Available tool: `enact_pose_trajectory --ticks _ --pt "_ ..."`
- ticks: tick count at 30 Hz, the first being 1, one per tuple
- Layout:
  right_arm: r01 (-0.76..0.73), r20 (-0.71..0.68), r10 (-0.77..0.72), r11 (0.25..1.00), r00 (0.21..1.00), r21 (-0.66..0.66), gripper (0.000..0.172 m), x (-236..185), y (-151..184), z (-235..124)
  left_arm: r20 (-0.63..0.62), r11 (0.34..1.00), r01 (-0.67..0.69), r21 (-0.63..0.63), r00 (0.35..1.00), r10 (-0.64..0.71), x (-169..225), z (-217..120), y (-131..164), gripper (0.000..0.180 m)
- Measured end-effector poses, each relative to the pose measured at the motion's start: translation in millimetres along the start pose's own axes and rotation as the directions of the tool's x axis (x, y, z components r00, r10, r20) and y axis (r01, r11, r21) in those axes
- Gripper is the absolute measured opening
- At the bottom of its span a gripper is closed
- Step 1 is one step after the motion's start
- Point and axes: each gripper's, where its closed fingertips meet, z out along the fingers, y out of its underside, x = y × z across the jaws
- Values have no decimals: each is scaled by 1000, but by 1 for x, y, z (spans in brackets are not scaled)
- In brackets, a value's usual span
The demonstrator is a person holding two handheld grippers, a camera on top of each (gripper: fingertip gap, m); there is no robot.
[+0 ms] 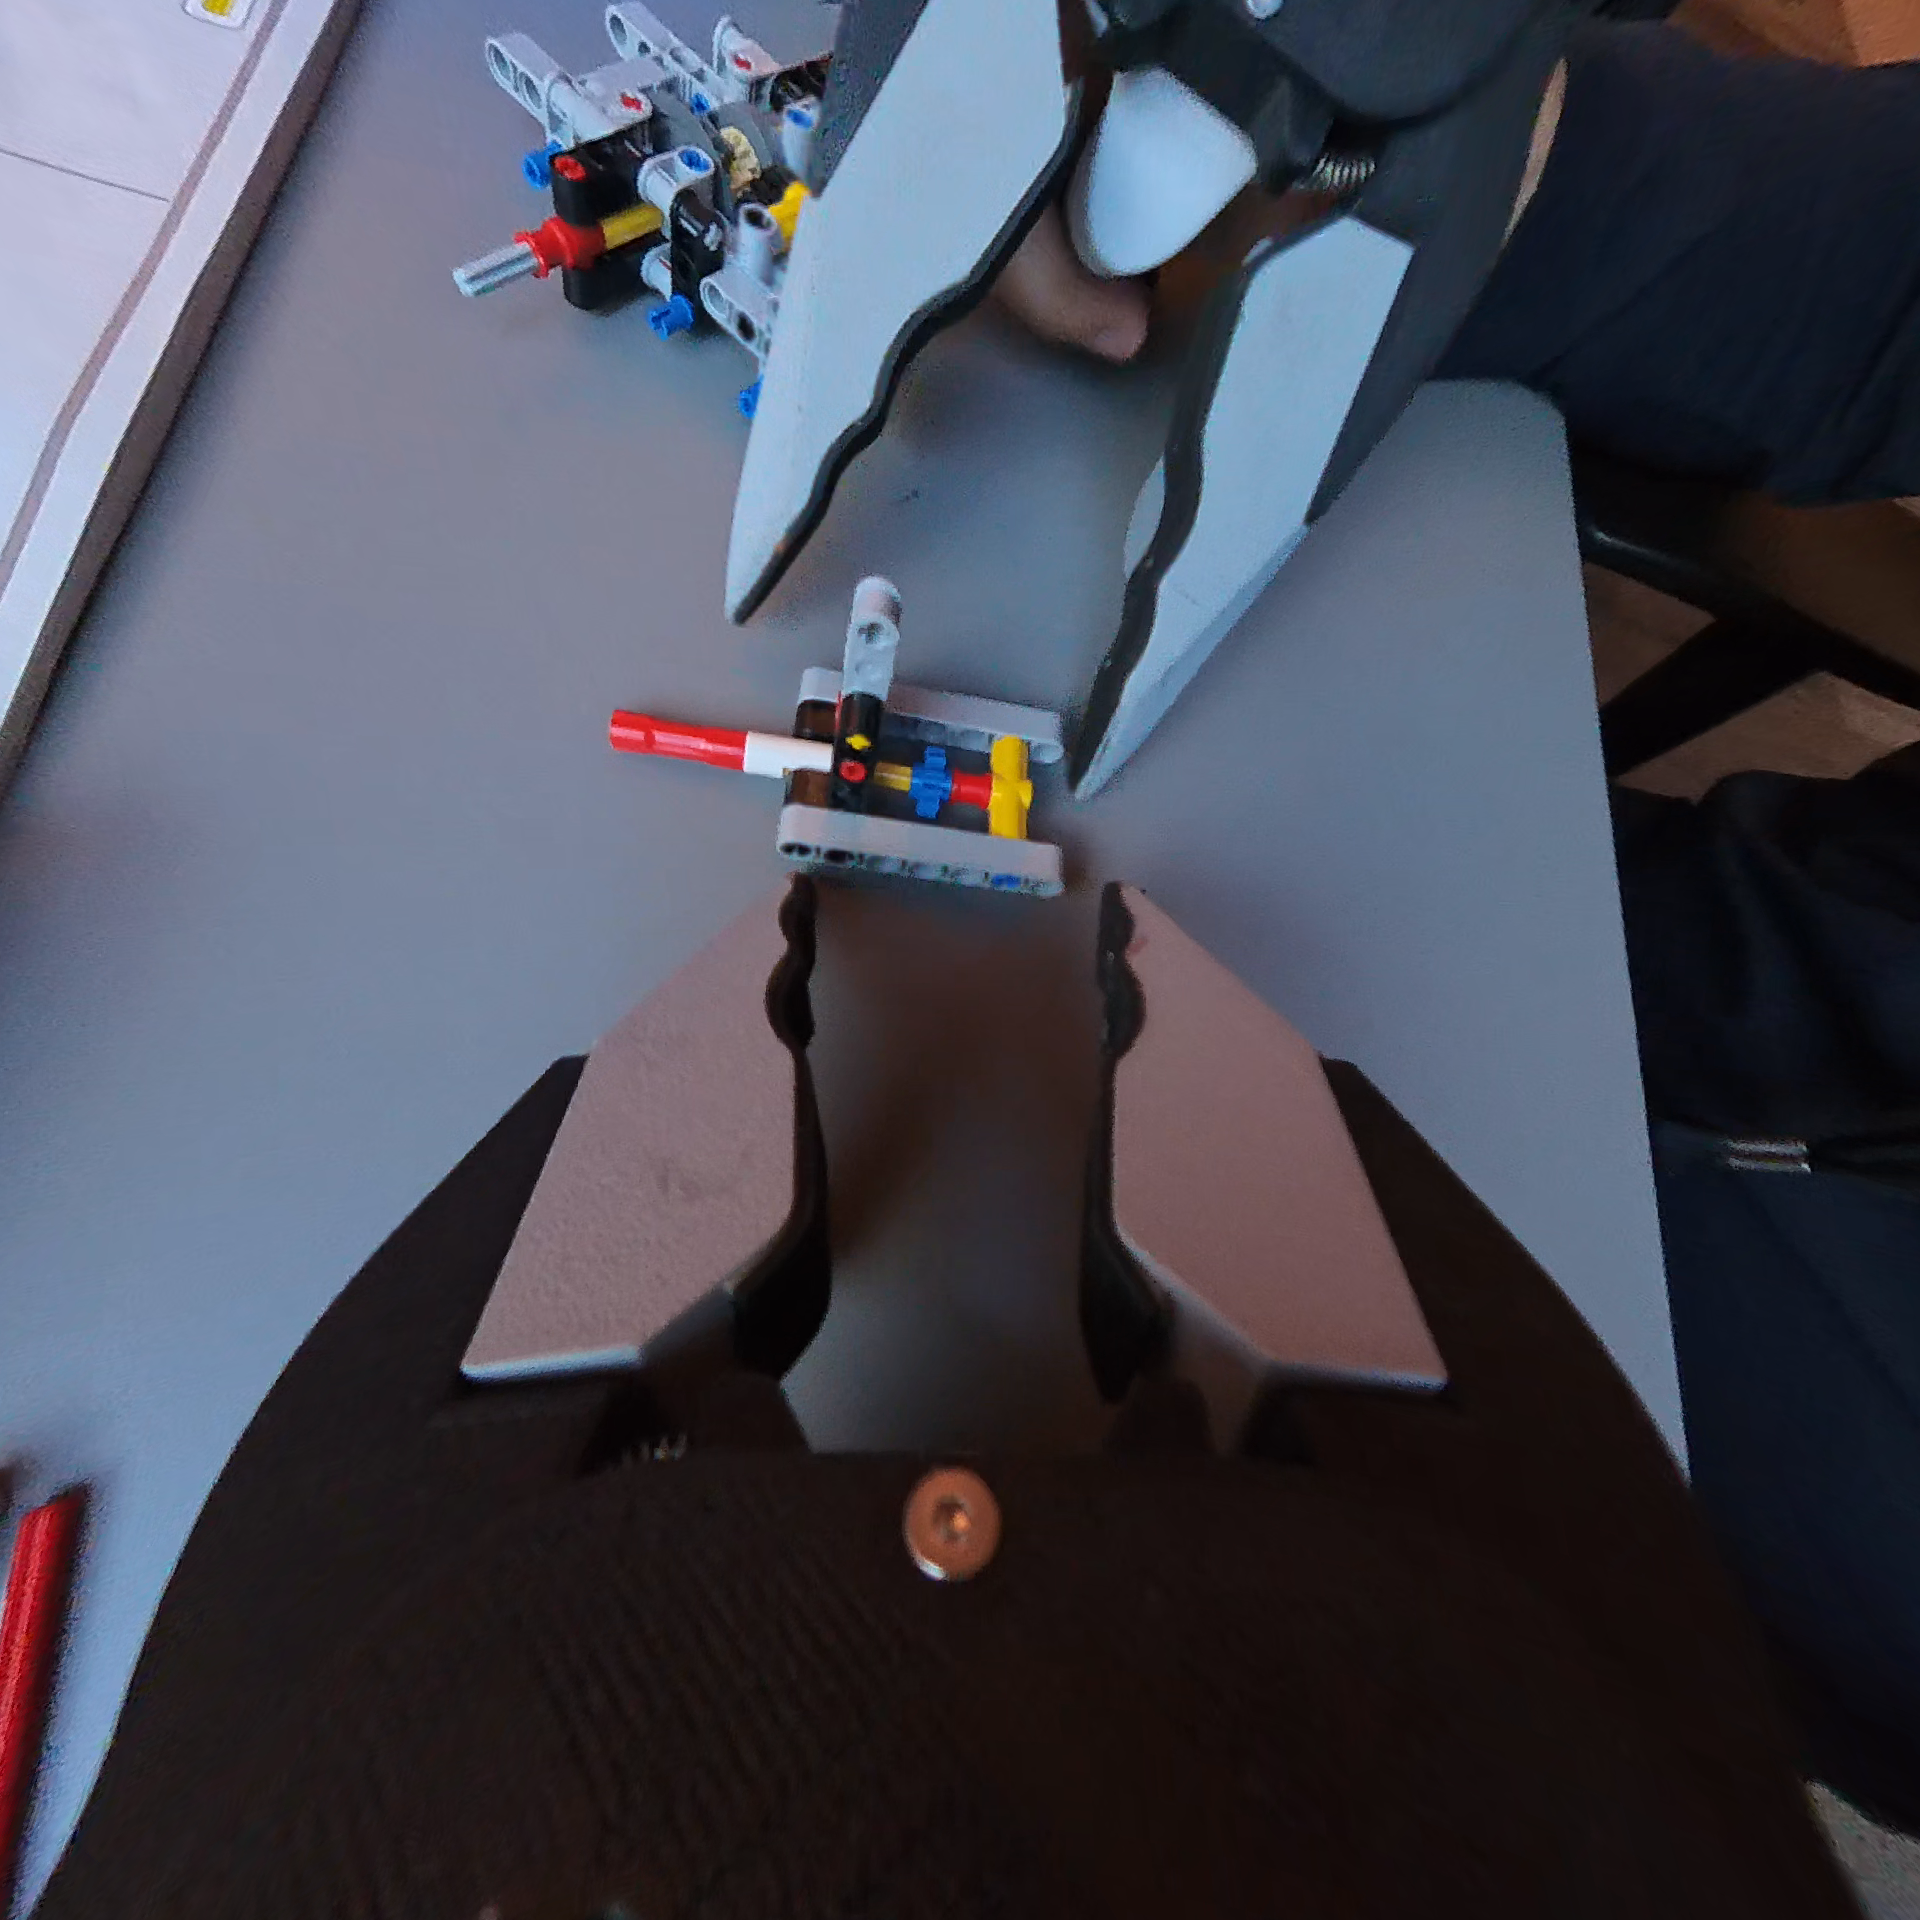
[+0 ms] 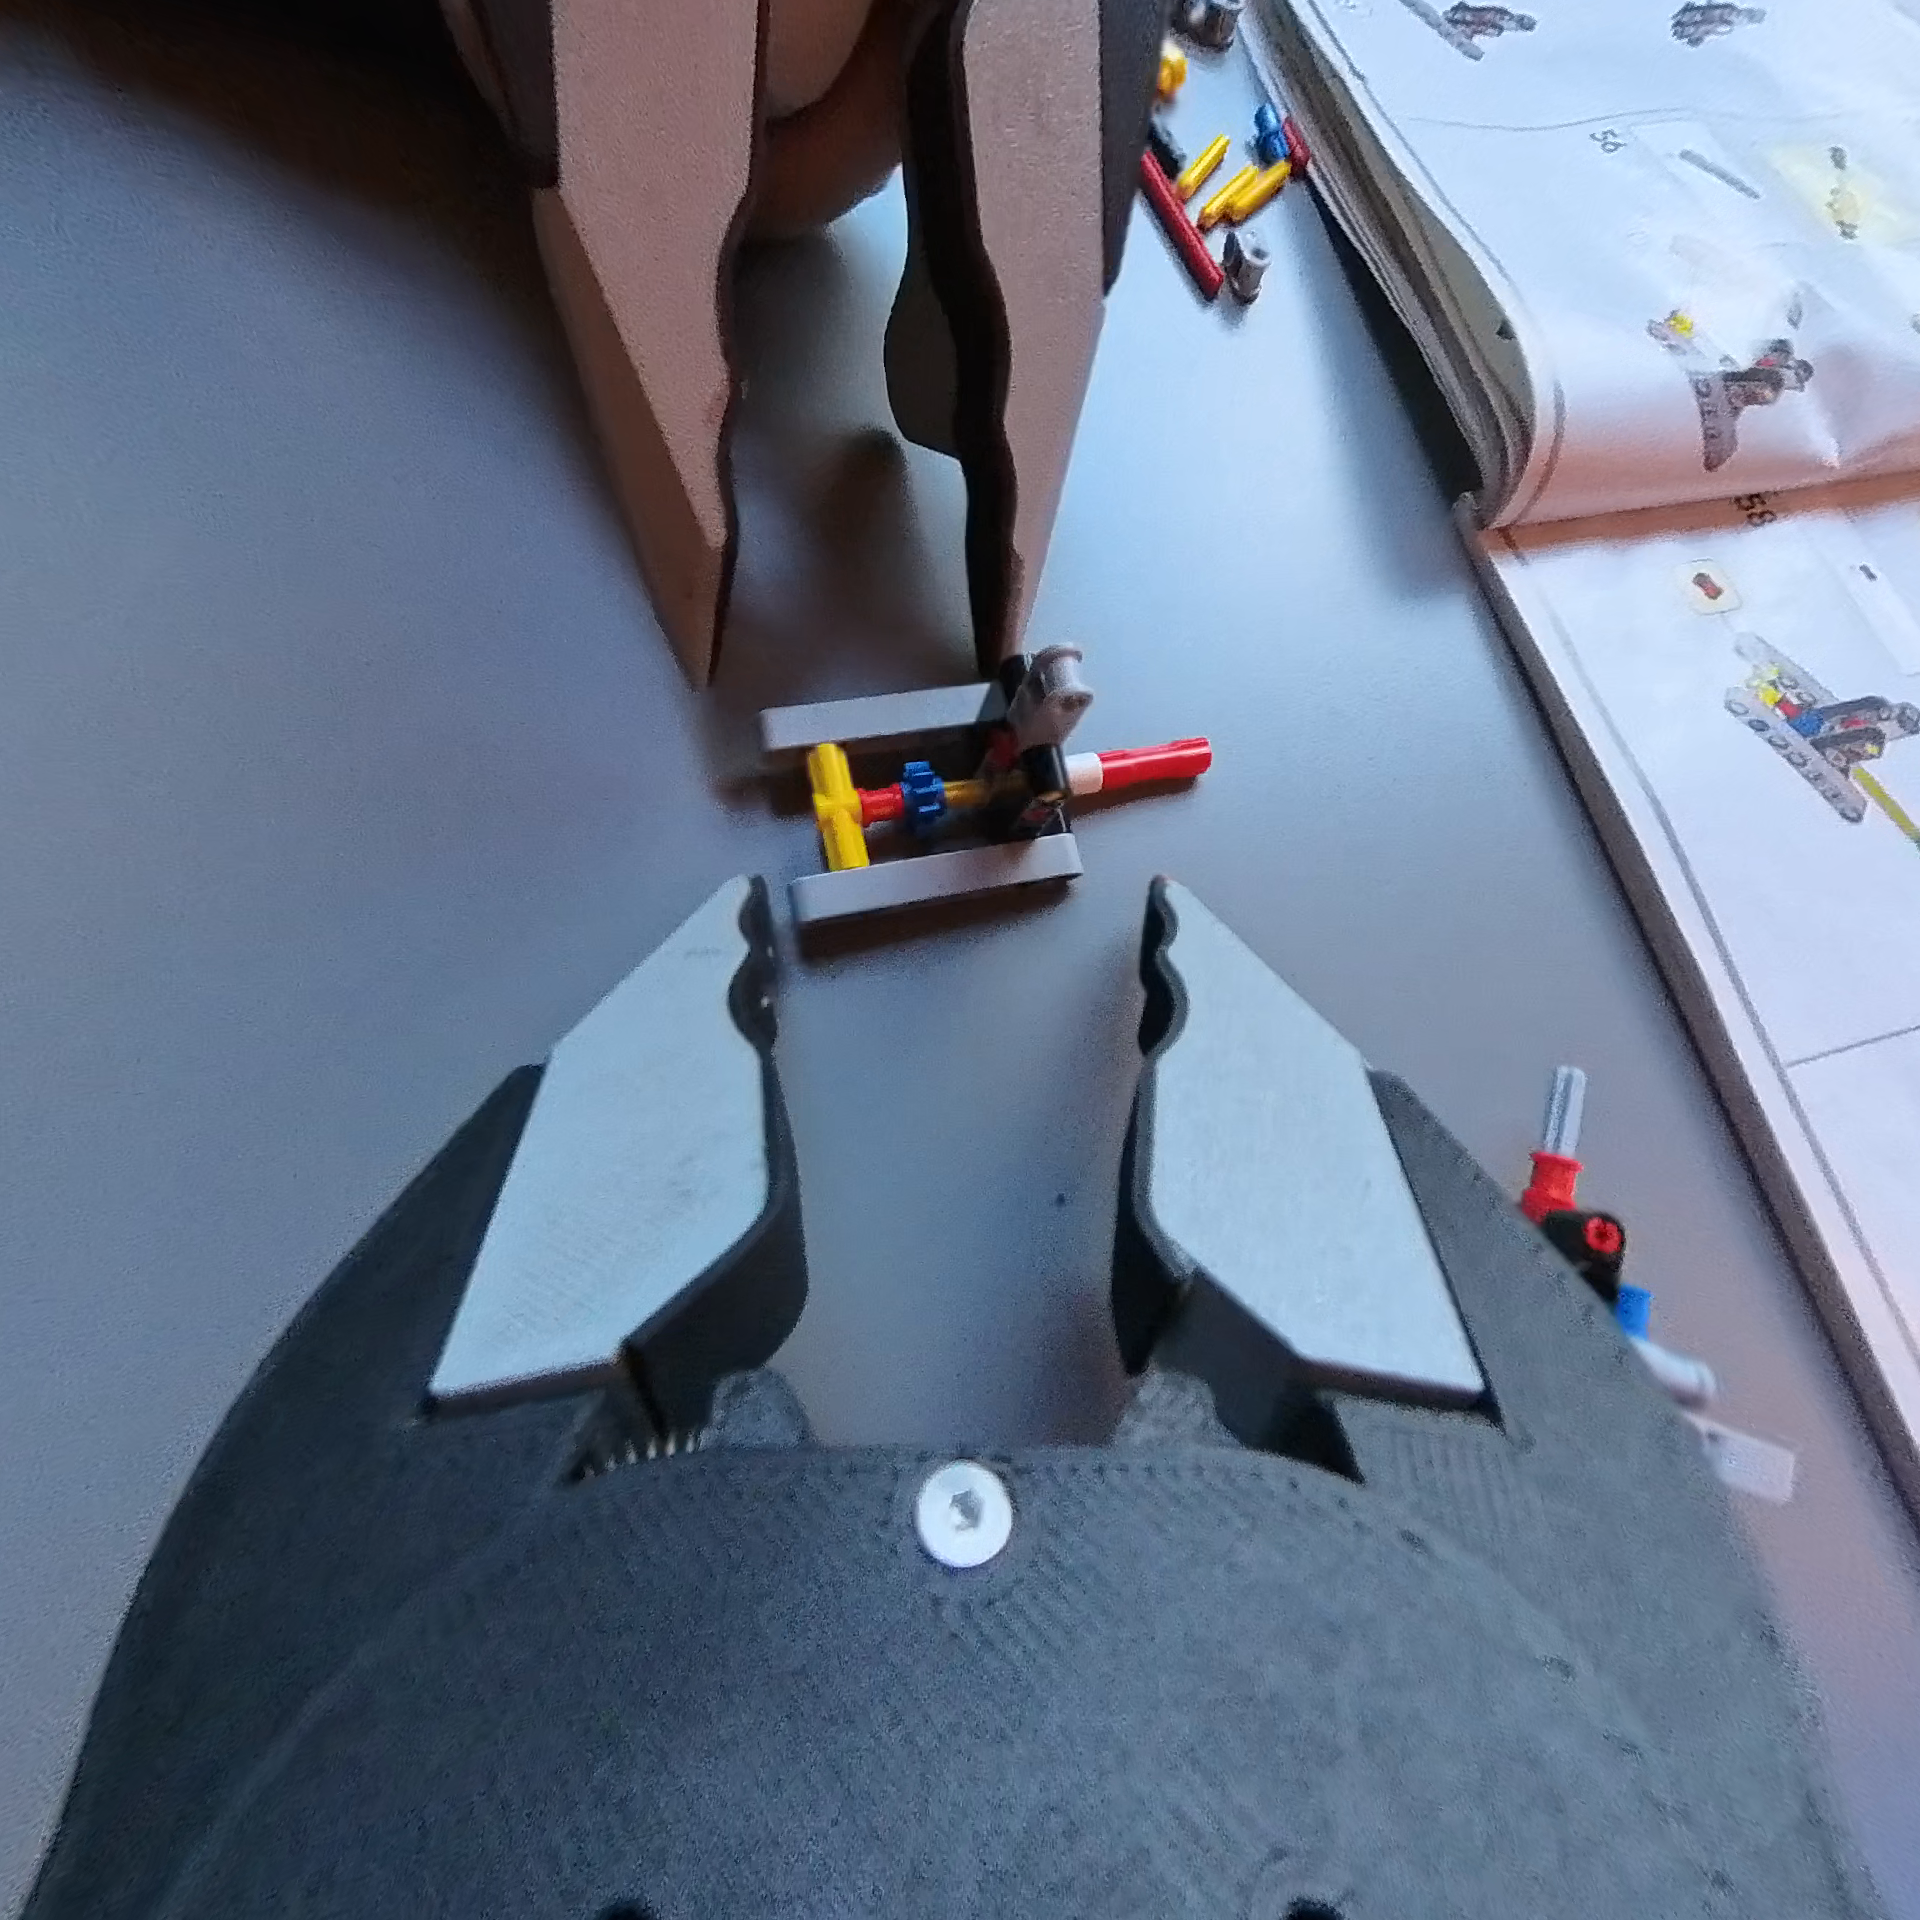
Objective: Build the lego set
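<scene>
both tongs are standing wide apart with nothing between their pads: the left gripper (image 1: 951, 894) and the right gripper (image 2: 951, 894) are facing each other across a small brick frame (image 1: 920, 784) lying flat on the grey table (image 1: 312, 935), its red rod sticking out sideways. a bigger brick model (image 1: 644, 197) is sitting farther off, loose pins (image 2: 1231, 187) are lying beside an open instruction booklet (image 2: 1662, 312); its print is too blurred to read.

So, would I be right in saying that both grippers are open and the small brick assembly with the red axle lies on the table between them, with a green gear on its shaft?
Not quite: the gear is blue, not green, as the right wrist view shows. The rest holds: the left gripper and right gripper are both open, and the assembly with the red axle lies on the table between them.
</scene>
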Motion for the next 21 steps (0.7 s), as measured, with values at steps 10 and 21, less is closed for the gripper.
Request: enact_pose_trajectory --ticks 10,21 --pt "-181 112 172 980 979 78 53 9 -18 0 -64 983 175 48 983 -172 -11 3 -11 35" --pt "-548 381 455 816 805 182 47 19 -39 -22 -103 971 200 128 977 -188 -8 -1 -24 42"
